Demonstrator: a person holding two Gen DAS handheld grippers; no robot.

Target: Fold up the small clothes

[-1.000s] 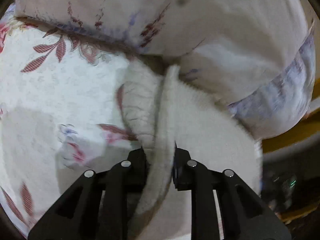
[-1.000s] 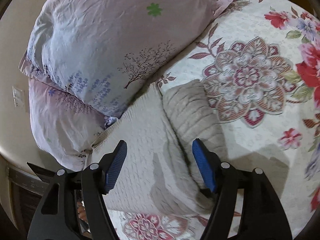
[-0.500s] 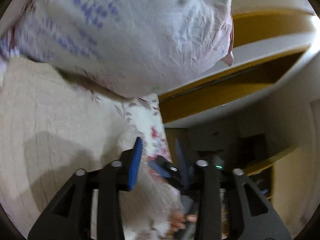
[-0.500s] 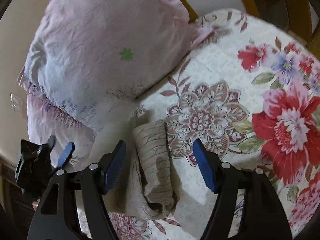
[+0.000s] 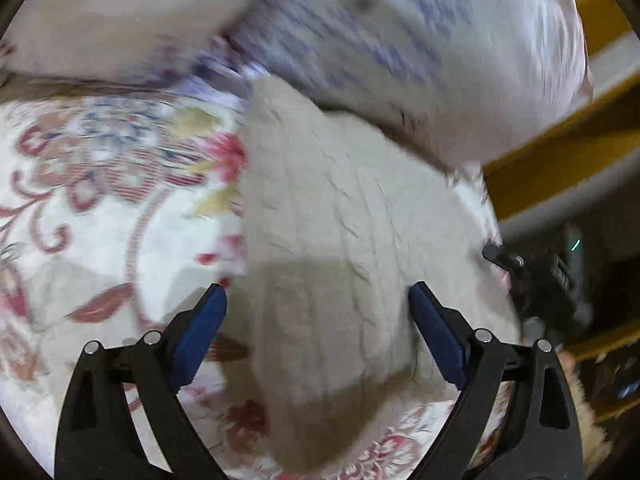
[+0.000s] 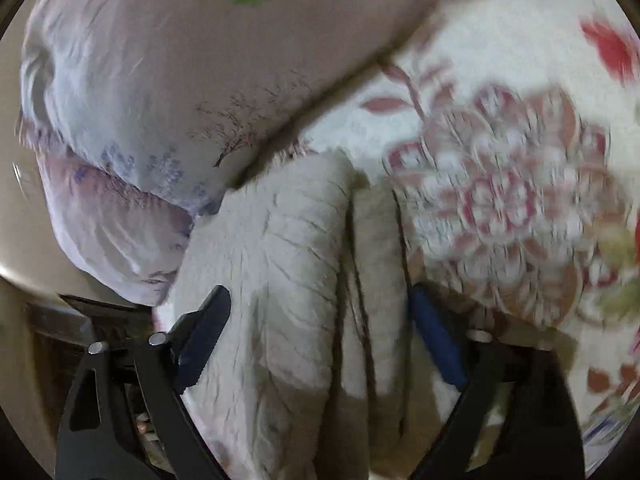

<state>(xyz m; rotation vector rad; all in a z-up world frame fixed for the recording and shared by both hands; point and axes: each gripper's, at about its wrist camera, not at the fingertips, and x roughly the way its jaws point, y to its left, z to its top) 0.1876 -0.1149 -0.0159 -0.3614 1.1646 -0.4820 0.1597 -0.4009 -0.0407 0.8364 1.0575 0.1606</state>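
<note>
Floral bedspread (image 6: 520,92) carries the cream garment (image 6: 288,264), lengthwise between the right gripper (image 6: 320,320) and left gripper (image 5: 318,308), both spread, neither pinching.

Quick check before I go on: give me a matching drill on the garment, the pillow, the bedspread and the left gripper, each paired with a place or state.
Things:
1. beige garment
2. pillow
3. floral bedspread
4. left gripper

Places or states:
A. open, above the cloth
B. under the garment
C. lying folded on the bed
D. at the garment's far end

Pairs: 1-C, 2-D, 3-B, 4-A
</note>
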